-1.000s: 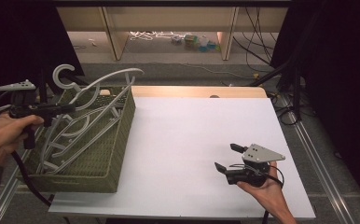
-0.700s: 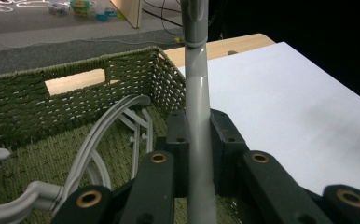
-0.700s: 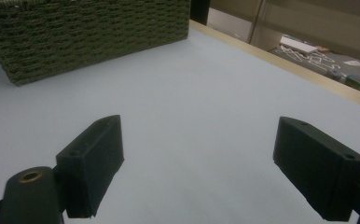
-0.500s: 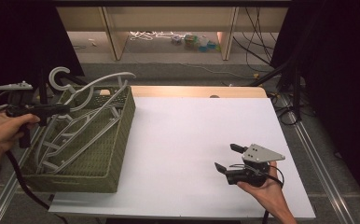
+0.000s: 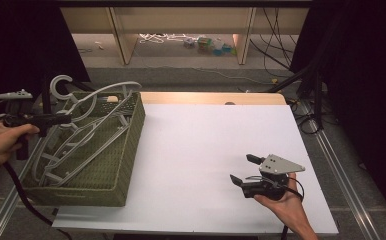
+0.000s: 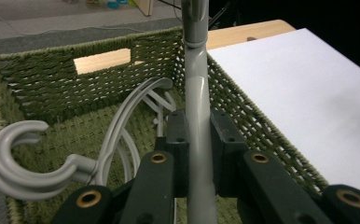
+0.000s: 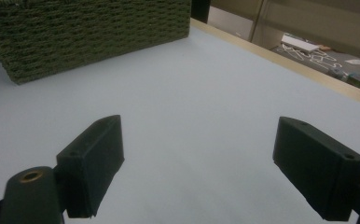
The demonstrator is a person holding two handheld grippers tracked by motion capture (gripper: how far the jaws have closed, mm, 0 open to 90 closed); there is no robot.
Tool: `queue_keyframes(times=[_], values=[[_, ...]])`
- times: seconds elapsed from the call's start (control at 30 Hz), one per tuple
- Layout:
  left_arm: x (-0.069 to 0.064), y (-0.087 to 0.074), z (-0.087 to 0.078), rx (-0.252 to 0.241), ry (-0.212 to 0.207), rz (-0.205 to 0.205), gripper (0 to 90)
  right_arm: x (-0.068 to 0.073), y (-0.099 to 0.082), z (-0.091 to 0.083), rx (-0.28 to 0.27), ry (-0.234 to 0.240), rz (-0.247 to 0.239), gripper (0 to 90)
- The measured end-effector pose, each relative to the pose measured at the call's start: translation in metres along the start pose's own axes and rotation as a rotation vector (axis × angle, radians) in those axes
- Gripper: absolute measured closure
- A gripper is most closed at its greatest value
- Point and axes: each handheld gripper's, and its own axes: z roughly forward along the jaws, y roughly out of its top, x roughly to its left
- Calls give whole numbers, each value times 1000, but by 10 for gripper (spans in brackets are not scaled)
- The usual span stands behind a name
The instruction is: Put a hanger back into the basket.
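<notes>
The grey hanger (image 6: 197, 116) gripped in the left gripper view is cut off at the top edge and the bottom edge, so its ends cannot be seen. In the high view, the hangers (image 5: 76, 145) in the green basket (image 5: 126, 155) are piled over each other, and a count cannot be made. The basket's left side is partly hidden by the left gripper (image 5: 56, 120). The small things on the floor (image 5: 206, 45) past the bench (image 5: 206, 145) are too small to be told apart.
</notes>
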Motion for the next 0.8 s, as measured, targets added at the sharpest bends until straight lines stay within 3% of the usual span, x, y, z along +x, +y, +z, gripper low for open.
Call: queue_keyframes(times=[0.17, 0.53, 0.8], values=[[7, -5, 0, 25, 20, 13, 795, 0, 0, -1, 8, 4, 0, 169], [20, -23, -3, 28, 1, -3, 794, 0, 0, 0, 14, 2, 1, 170], [19, -31, 4, 58, -9, 5, 793, 0, -1, 2, 3, -6, 4, 170]])
